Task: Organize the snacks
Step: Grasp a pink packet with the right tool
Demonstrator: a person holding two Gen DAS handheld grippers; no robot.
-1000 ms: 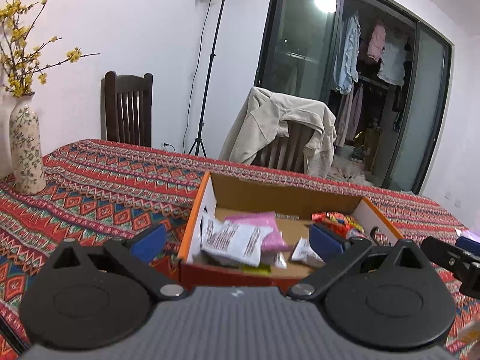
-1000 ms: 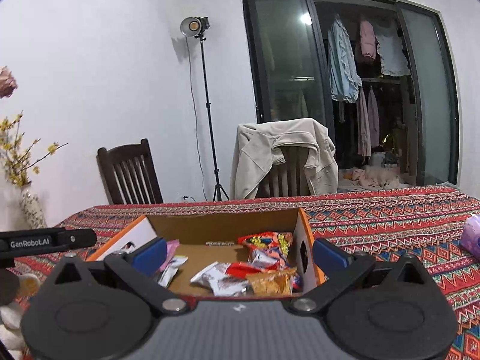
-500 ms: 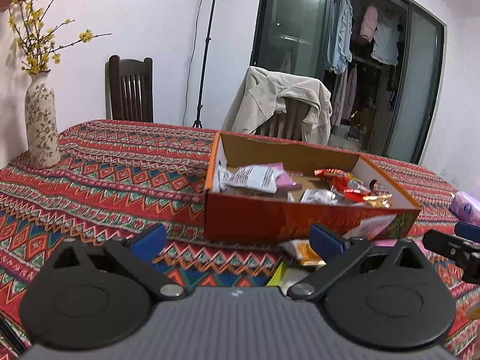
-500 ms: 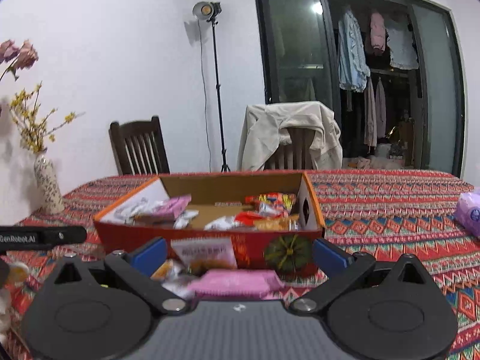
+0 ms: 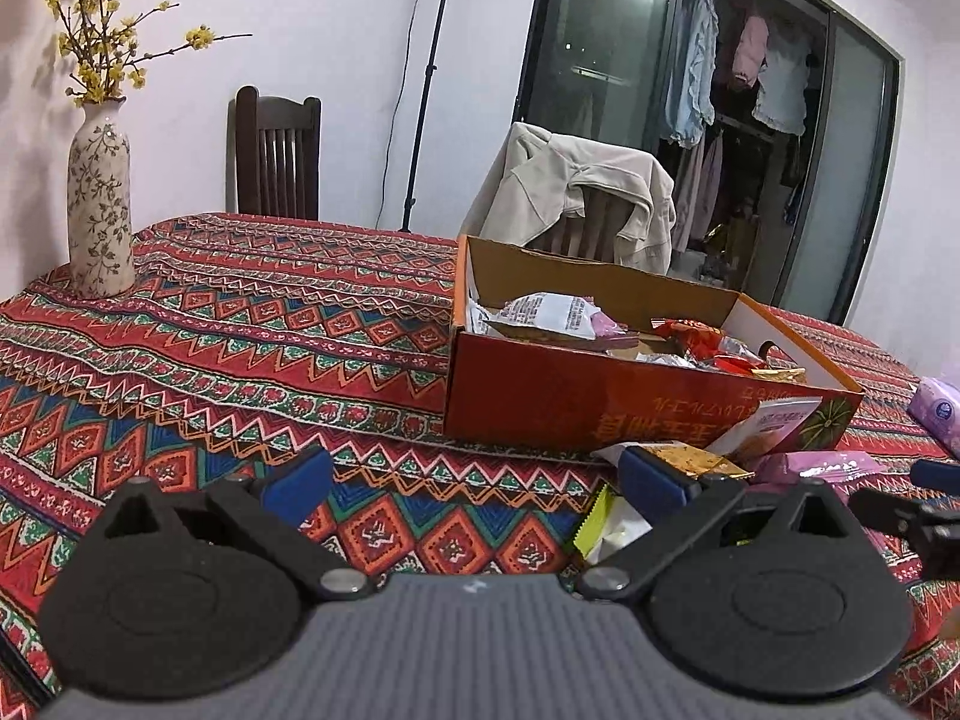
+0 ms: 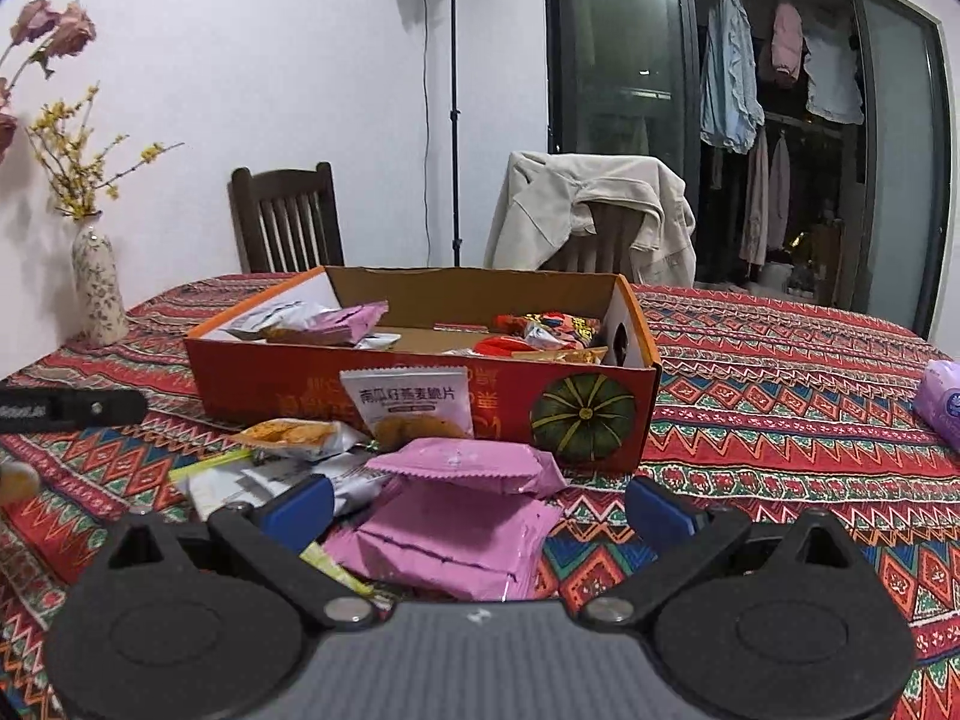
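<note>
1. patterned tablecloth (image 6: 750, 360) carries everything; both claws hang low at its near edge.
2. right gripper (image 6: 480, 507), jaws apart, straddles the pink packets (image 6: 456, 516), likely lining up a grab.
3. left gripper (image 5: 474, 483) gapes empty.
4. beyond, loose snacks (image 6: 300, 433) touch the orange box (image 6: 252, 381), already part filled.

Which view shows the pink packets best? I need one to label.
The right wrist view: both pink packets lie stacked, whole, straight ahead of the open right gripper. The left wrist view catches only one packet's edge at far right.
</note>
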